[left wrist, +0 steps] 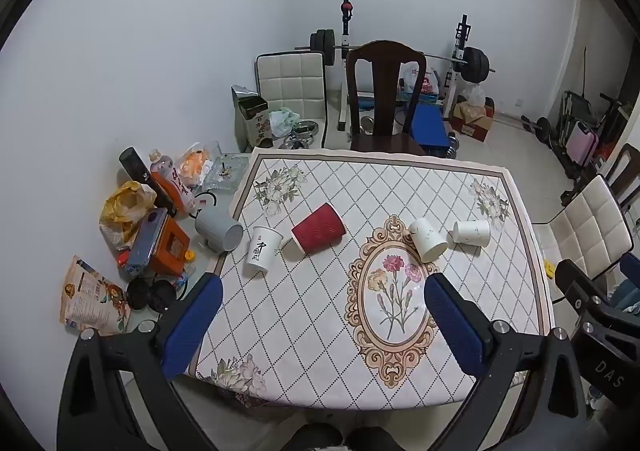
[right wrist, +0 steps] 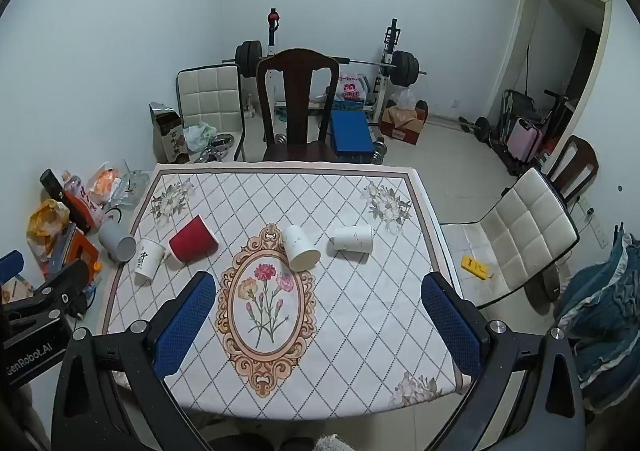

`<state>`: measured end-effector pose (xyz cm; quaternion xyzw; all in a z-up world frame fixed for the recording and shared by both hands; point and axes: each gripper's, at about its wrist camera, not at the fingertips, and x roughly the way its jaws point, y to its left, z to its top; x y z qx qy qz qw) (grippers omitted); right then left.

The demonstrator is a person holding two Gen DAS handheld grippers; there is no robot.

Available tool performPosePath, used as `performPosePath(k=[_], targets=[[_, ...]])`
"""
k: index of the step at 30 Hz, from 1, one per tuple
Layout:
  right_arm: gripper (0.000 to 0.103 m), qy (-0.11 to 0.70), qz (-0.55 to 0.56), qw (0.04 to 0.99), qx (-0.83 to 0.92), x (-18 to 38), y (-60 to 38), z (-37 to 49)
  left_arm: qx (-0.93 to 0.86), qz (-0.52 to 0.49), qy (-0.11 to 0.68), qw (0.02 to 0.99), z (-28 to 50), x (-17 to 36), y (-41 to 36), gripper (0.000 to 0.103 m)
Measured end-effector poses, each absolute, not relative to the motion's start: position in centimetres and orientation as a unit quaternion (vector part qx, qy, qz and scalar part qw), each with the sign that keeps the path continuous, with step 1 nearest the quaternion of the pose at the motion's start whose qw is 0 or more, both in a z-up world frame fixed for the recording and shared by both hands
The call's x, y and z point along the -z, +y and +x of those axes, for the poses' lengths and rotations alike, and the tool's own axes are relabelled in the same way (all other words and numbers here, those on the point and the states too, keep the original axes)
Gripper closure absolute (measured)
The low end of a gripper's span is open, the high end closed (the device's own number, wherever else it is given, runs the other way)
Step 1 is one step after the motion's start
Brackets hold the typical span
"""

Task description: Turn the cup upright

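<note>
your left gripper (left wrist: 323, 325) hangs over the near edge of the table (left wrist: 304, 383), its blue-padded jaws spread wide with nothing between them. your right gripper (right wrist: 318, 321) does the same over the near edge on its side, jaws wide and empty, the framed carnation print (right wrist: 264, 299) showing in the gap. in the left wrist view the body of the right gripper shows at the far right, off the table's right edge; in the right wrist view the body of the left gripper sits at the lower left

past the jaws, across the middle of the tablecloth, four paper cups lie in a rough row from left edge to right. nearest the left edge is a white cup with black calligraphy (left wrist: 262, 254), seemingly mouth-down with its base up. just beside it lies the red ribbed cup (left wrist: 319, 228), on its side with its mouth toward the near left. near the top of the oval frame a speckled white cup (left wrist: 427, 240) lies tipped, mouth toward you. close beside it, toward the right edge, a second speckled white cup (left wrist: 473, 233) lies on its side

just off the cloth's left edge a grey mug (left wrist: 219, 230) lies on its side on the bare tabletop, amid bottles and packets

beyond the far edge stands a dark wooden chair (left wrist: 384, 91), with a barbell rack (left wrist: 464, 51) against the wall
</note>
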<state>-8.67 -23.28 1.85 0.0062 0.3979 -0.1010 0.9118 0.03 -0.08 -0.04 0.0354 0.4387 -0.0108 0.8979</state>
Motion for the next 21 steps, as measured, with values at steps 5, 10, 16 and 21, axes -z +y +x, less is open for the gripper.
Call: performPosePath(k=[5, 10, 16, 21], targets=[[0.000, 0.399, 0.012, 0.912, 0.099, -2.1, -23.0, -8.5, 0.012, 0.034, 0.444, 0.896, 0.2, 0.3, -0.6, 0.000], [0.000, 0.403, 0.010, 0.909, 0.103, -1.3, -23.9, -8.9, 0.015, 0.031, 0.444, 0.895, 0.2, 0.7, -0.4, 0.000], [0.000, 0.412, 0.004, 0.905, 0.105, -1.3, -24.1, -8.3, 0.015, 0.032, 0.448, 0.893, 0.3, 0.9, -0.3, 0.000], [0.000, 0.411, 0.005, 0.905, 0.104, -1.2, -24.1, -8.3, 0.017, 0.031, 0.450, 0.892, 0.5, 0.9, -0.2, 0.000]])
